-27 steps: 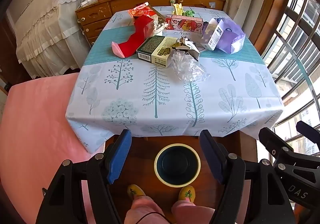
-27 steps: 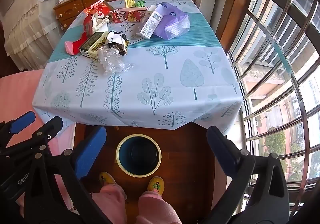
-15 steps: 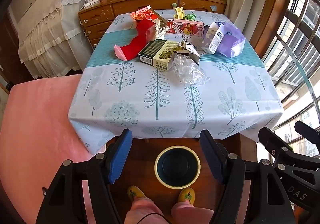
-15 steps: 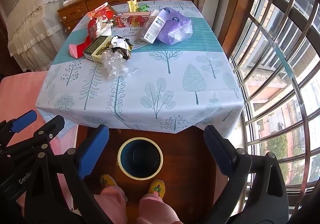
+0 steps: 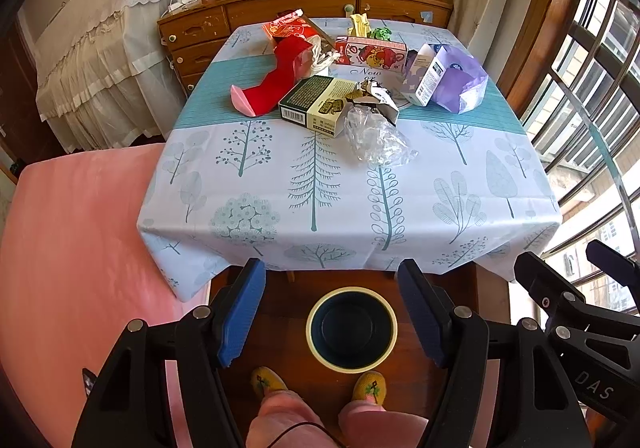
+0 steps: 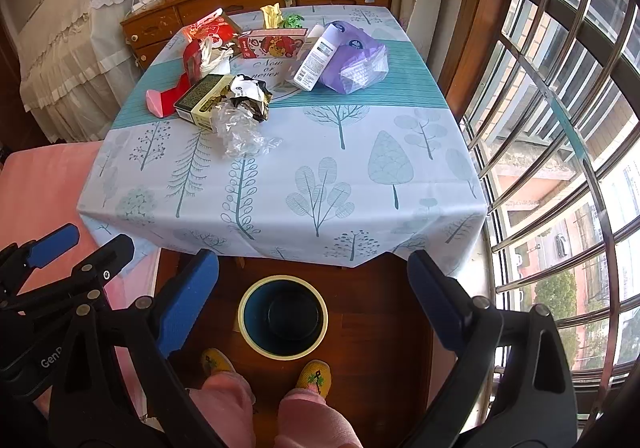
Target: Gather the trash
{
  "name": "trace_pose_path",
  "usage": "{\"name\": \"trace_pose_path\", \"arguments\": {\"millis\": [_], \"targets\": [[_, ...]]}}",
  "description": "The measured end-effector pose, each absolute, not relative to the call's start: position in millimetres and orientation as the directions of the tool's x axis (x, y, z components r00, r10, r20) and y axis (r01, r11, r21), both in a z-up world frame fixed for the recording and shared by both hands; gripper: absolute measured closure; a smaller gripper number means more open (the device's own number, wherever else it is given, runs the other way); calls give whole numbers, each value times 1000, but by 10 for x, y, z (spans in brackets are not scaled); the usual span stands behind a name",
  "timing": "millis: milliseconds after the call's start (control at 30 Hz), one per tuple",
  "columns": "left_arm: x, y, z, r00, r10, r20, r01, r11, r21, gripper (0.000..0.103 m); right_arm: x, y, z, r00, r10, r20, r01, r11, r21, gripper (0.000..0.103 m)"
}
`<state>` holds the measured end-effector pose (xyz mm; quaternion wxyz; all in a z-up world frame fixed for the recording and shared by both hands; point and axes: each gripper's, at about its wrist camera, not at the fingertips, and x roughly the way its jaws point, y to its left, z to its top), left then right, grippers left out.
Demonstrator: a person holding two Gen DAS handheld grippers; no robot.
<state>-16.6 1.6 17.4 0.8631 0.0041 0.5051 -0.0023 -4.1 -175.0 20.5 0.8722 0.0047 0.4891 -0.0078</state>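
A round dark-blue bin [image 5: 352, 328] with a cream rim stands empty on the wood floor below the table's near edge; it also shows in the right wrist view [image 6: 283, 316]. Trash lies at the table's far half: clear crumpled plastic [image 5: 376, 136], a green and yellow box [image 5: 316, 104], a red sleeve [image 5: 276, 84], a purple bag [image 5: 460, 84], a red cartoon box [image 5: 372, 52]. My left gripper [image 5: 334, 312] is open and empty above the floor. My right gripper [image 6: 314, 298] is open and empty beside it.
The table wears a tree-print cloth [image 5: 320, 200]. A pink bed [image 5: 72, 248] lies to the left, a barred window [image 6: 560, 128] to the right, a wooden dresser [image 5: 304, 4] behind. The person's feet in yellow slippers [image 5: 320, 386] stand just before the bin.
Both grippers have risen and tilted up a little, so the table and trash sit lower and larger in view. Both stay open and empty.
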Motion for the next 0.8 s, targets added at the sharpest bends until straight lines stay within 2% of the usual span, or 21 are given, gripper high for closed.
{"name": "trace_pose_path", "arguments": {"millis": [800], "targets": [[-290, 50, 241, 485, 35, -874, -14, 999, 32, 33, -129, -1743, 214, 522, -10, -853, 15, 1000, -3, 9]]}}
